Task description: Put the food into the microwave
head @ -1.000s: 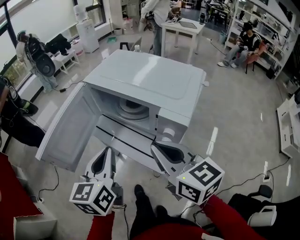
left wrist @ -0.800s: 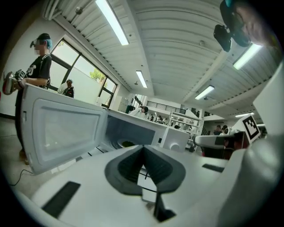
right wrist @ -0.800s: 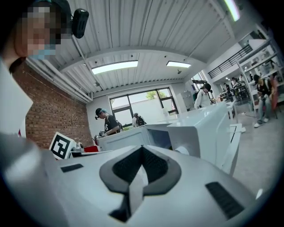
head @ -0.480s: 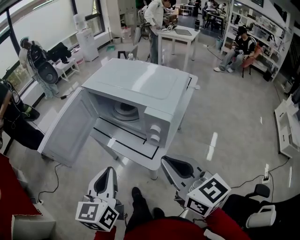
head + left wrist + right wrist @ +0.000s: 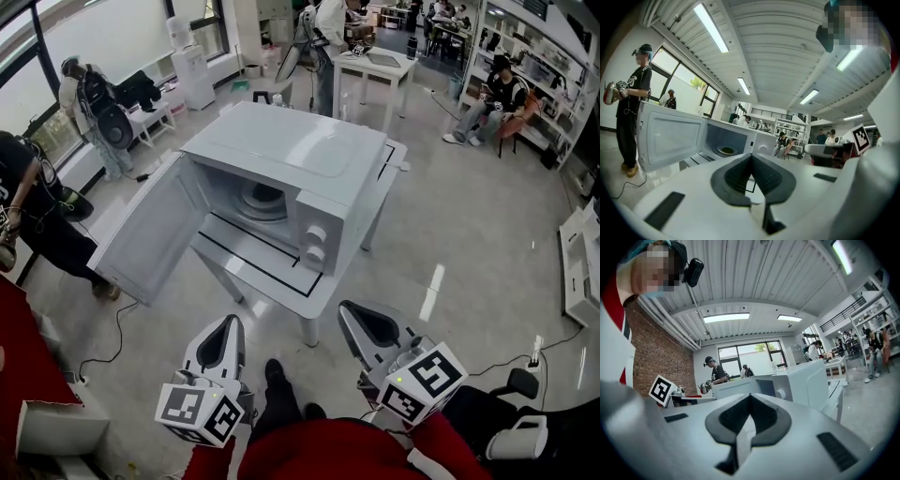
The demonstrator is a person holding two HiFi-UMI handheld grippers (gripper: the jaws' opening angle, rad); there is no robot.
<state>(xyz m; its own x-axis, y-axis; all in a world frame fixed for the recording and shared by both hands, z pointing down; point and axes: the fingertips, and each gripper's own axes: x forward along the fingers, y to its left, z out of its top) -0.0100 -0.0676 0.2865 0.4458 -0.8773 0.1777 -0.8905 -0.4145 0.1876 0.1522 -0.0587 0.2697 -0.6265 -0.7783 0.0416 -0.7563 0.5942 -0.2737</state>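
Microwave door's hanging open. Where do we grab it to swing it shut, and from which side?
Free vertical edge of the door, the end farthest from the hinge on the microwave. It's a flat panel swung wide left, so that thin edge is all jaws could straddle. Probably come from the left with the left gripper, shut now, opened first.

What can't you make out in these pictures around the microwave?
1. What lies on the plate: left gripper view, too small, only a greenish patch shows.
2. Back of the plate: head view, hidden under the top of the microwave.
3. Markings round the knobs: head view, too small to read.
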